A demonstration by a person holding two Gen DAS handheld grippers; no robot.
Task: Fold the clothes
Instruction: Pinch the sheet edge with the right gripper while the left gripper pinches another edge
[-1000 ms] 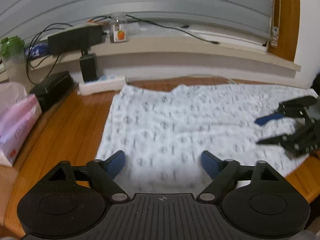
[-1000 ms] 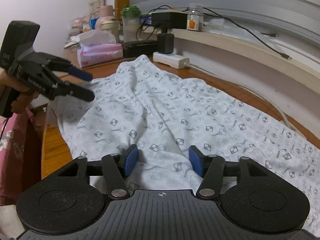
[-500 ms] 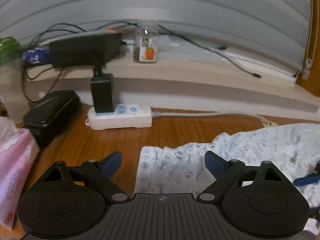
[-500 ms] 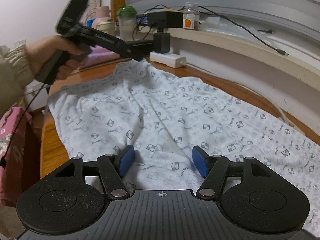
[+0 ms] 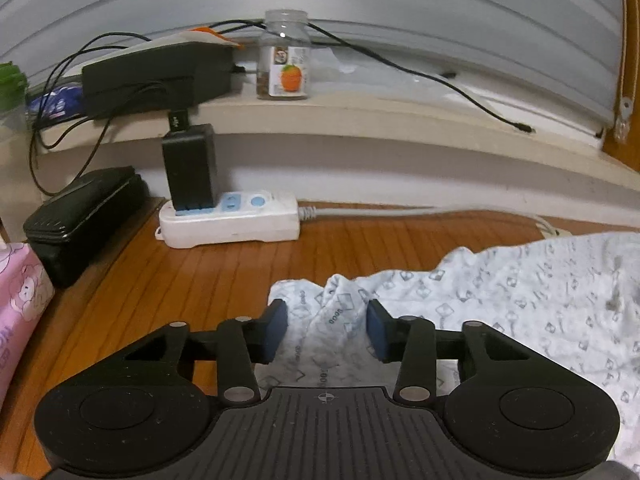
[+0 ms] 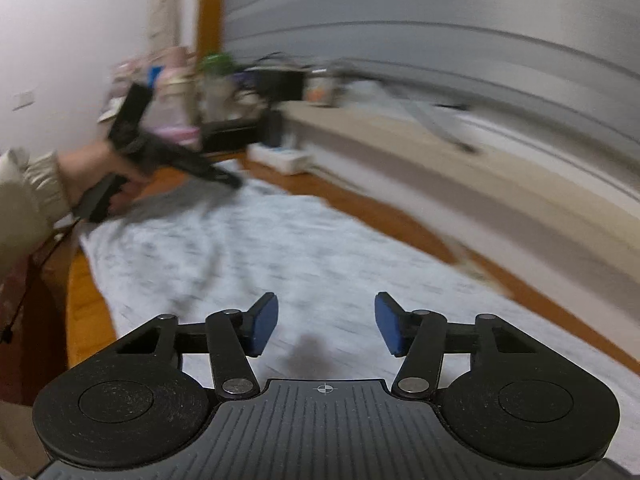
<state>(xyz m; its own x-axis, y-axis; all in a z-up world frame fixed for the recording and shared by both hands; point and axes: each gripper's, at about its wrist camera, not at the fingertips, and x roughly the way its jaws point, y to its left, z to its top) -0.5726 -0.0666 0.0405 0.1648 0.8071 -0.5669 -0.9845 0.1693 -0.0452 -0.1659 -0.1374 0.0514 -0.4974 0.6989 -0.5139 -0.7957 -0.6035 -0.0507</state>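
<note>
Patterned garment (image 5: 500, 300) lies spread on the wooden desk (image 5: 224, 276). Left hand-held gripper (image 5: 327, 330) has just been closing, jaws half-wide astride a bunched far corner, pads not pressing. Right hand-held gripper (image 6: 326, 328), also closing, empty above cloth. Advice: seat the corner deep before clamping. Power strip (image 5: 232, 220) and windowsill (image 5: 360, 120) behind.

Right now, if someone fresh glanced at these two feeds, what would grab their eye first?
First the white patterned garment, spread across the wooden table; its bunched corner sits between the pads of the left gripper, whose jaws have just been closing on it. Next, the white power strip with a black adapter plugged in, behind that corner by the wall. The right gripper hangs open above the cloth, its view blurred.
</note>
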